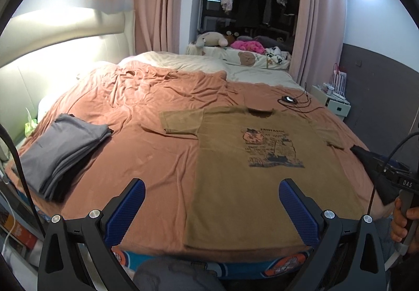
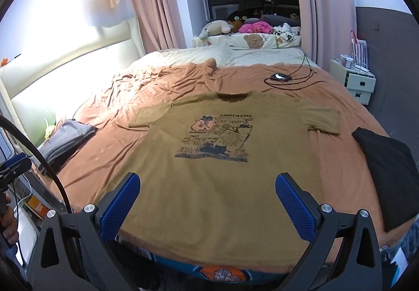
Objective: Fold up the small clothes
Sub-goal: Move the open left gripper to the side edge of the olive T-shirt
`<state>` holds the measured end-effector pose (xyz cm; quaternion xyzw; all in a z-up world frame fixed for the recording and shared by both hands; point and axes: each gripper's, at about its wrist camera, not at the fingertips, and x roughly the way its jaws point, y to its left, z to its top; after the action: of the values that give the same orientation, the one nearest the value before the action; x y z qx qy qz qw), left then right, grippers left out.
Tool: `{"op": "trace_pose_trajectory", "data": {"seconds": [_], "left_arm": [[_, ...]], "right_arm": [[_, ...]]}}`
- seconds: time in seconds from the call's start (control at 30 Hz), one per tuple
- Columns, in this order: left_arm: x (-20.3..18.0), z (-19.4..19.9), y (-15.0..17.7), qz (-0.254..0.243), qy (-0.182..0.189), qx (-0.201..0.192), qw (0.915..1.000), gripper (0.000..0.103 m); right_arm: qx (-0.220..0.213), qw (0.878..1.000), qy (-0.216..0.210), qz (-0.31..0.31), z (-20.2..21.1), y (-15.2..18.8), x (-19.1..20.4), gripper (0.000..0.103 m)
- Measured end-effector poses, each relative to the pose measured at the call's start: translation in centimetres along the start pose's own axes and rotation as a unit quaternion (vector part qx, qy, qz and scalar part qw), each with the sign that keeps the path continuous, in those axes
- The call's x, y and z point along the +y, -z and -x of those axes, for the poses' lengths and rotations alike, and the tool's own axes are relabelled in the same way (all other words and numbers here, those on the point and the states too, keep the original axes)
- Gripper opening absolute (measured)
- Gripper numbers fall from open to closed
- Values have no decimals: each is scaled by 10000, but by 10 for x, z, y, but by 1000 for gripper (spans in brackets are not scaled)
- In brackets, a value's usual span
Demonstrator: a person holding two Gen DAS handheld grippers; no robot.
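Both claws are held wide open with nothing gripped: the left gripper (image 1: 212, 203) and the right gripper (image 2: 207, 198) are parked above the near edge of the bed (image 1: 146, 149). The brown t-shirt (image 2: 222, 175) is spread flat, print up, just ahead of the right claw and ahead-right of the left one. A folded grey pile (image 1: 62, 152) is seen off to the left, a black garment (image 2: 390, 173) to the right.

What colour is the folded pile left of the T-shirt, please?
Grey; the folded pile shows best in the left wrist view.
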<state>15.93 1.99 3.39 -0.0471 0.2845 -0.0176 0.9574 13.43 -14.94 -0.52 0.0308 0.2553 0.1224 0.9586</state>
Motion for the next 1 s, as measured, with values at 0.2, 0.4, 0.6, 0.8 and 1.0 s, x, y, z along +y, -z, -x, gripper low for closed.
{"op": "trace_pose_trajectory", "data": {"seconds": [0.2, 0.4, 0.6, 0.8, 1.0], "left_arm": [[12, -24, -26, 42, -41, -4, 10000, 103], [23, -52, -59, 60, -14, 8, 10000, 102], [34, -83, -87, 75, 50, 77, 9999, 102], [50, -118, -113, 149, -25, 174, 9997, 101], [64, -160, -133, 143, -118, 333, 9993, 94]], "right_arm": [[35, 10000, -42, -2, -33, -22, -6, 103], [24, 10000, -12, -37, -63, -42, -8, 103], [98, 9999, -75, -58, -95, -64, -9, 103], [190, 9997, -142, -38, -132, -86, -9, 103], [345, 9992, -220, -43, -179, -107, -7, 103]]}}
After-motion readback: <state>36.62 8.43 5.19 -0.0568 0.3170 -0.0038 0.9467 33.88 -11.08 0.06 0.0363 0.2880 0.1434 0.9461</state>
